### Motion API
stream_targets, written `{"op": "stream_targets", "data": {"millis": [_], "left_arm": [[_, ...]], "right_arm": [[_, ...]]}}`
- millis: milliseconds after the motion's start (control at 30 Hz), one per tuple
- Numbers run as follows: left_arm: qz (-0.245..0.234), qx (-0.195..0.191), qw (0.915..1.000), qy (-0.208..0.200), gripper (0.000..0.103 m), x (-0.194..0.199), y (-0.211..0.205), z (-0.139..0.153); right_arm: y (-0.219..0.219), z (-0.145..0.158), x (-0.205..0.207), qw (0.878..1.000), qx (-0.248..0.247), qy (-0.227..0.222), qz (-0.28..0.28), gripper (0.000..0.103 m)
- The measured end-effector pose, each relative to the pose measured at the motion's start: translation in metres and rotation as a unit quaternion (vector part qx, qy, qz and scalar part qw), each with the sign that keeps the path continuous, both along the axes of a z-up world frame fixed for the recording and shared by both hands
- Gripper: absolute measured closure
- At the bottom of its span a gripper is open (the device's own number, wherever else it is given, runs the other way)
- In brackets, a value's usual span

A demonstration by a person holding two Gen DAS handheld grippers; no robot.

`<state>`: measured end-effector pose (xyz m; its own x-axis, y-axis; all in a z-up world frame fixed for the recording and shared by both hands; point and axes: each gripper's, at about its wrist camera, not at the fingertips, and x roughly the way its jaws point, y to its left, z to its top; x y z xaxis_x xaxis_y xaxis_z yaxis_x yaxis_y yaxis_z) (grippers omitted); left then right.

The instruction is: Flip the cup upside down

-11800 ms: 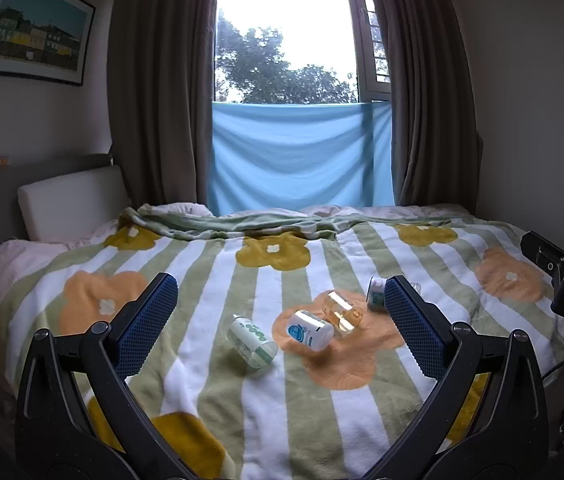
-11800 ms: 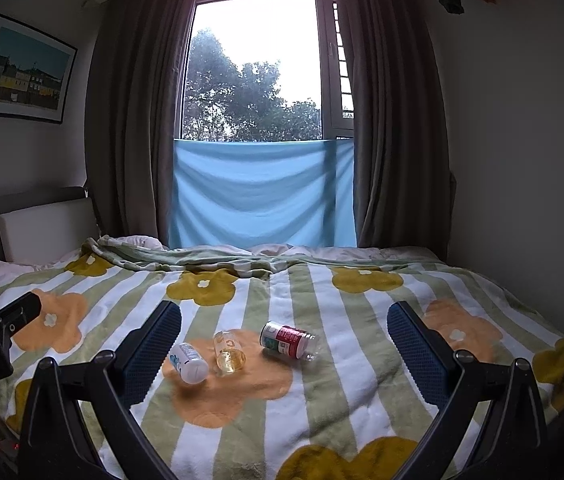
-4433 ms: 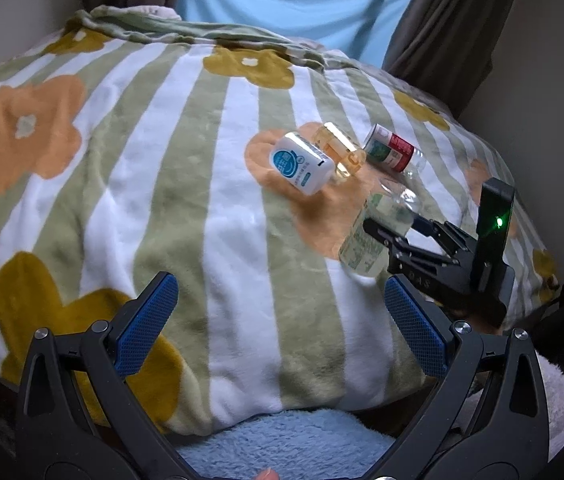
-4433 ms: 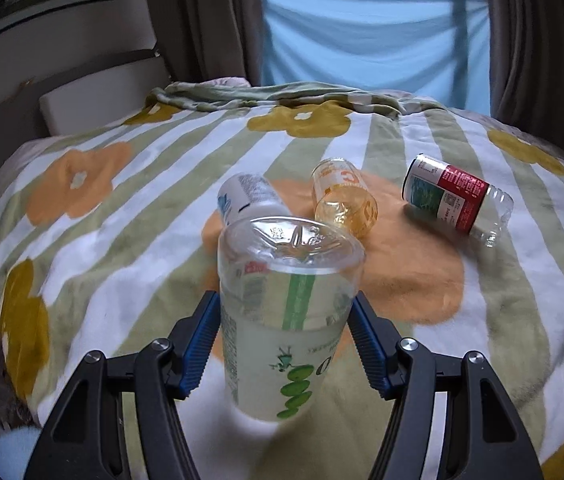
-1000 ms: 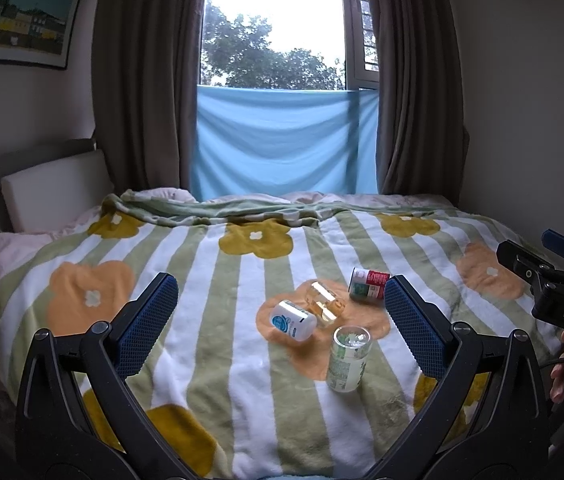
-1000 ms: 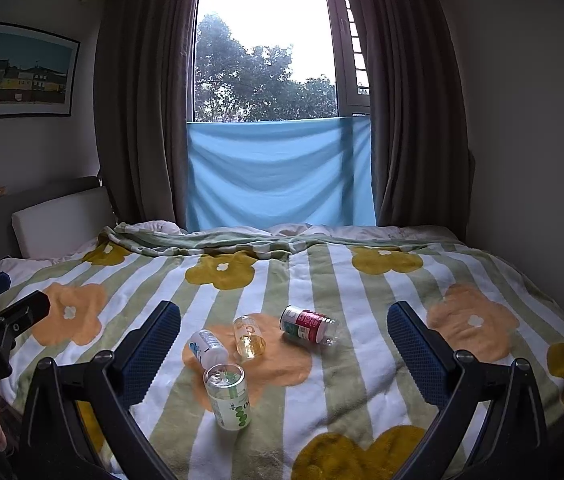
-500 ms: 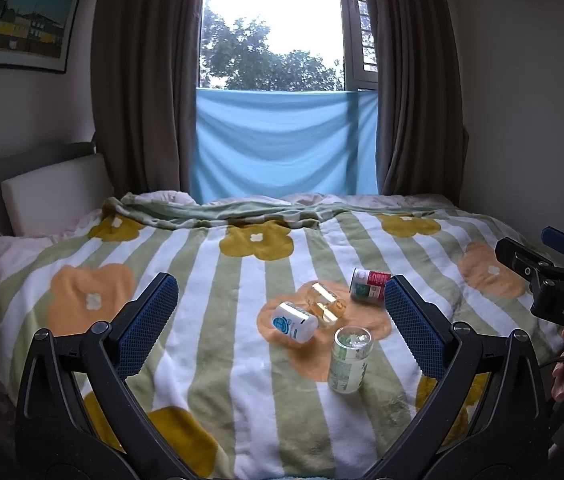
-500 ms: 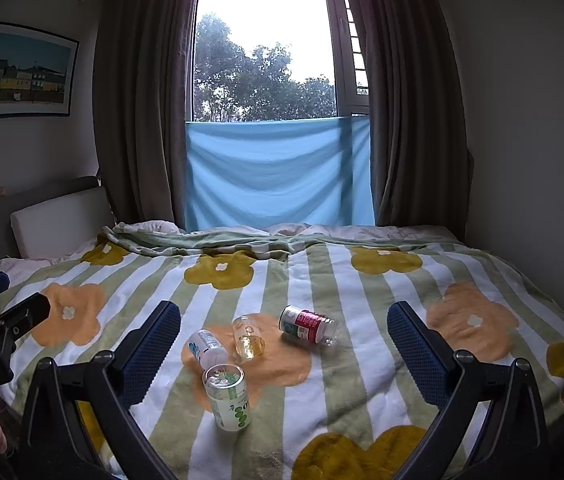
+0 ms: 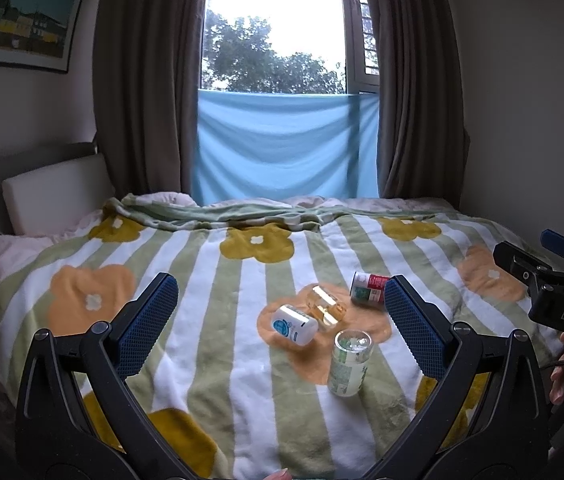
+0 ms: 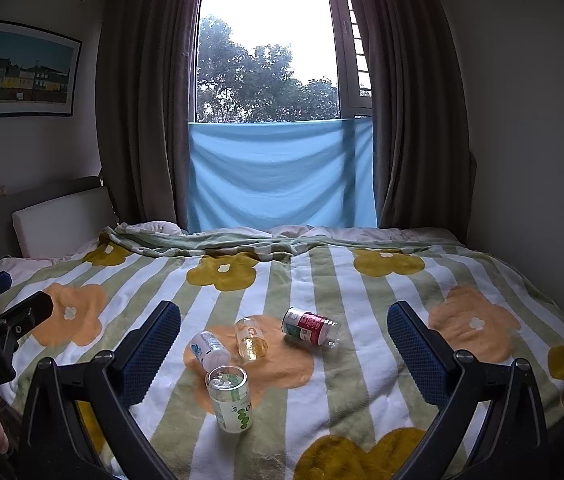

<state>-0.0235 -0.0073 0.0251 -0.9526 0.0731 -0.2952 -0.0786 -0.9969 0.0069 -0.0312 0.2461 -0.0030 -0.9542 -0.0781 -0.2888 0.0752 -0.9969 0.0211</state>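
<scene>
A clear plastic cup with green print (image 9: 349, 362) stands upside down on the flowered blanket, base up; it also shows in the right wrist view (image 10: 231, 398). My left gripper (image 9: 280, 324) is open and empty, held back from the bed. My right gripper (image 10: 282, 354) is open and empty, also well back from the cup. The right gripper's body shows at the right edge of the left wrist view (image 9: 554, 292).
Three more cups lie on their sides behind it: a white-blue one (image 10: 209, 350), an amber one (image 10: 251, 339) and a red-green one (image 10: 311, 327). The striped blanket (image 10: 362, 292) covers the bed. A pillow (image 10: 62, 220), curtains and a window are behind.
Over the last second little has changed; both grippers stay pulled back. Earlier, my right gripper held the cup base-up over the blanket, then let it go standing upside down.
</scene>
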Motion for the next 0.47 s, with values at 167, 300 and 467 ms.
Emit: {"op": "stream_targets", "data": {"millis": [167, 300, 467], "left_arm": [[0.011, 0.000, 0.9999, 0.011, 0.000, 0.0017, -0.0002, 0.0023], [0.018, -0.008, 0.9996, 0.018, 0.000, 0.0022, 0.0018, 0.0032], [0.014, -0.009, 0.9996, 0.024, 0.000, 0.0050, 0.0037, 0.0024]], "right_arm": [[-0.0031, 0.0025, 0.0006, 1.000, 0.001, 0.001, 0.001, 0.000], [-0.0043, 0.0043, 0.0003, 1.000, -0.001, 0.002, 0.000, 0.000], [-0.0049, 0.0044, 0.0008, 1.000, 0.000, 0.002, 0.002, 0.000]]}}
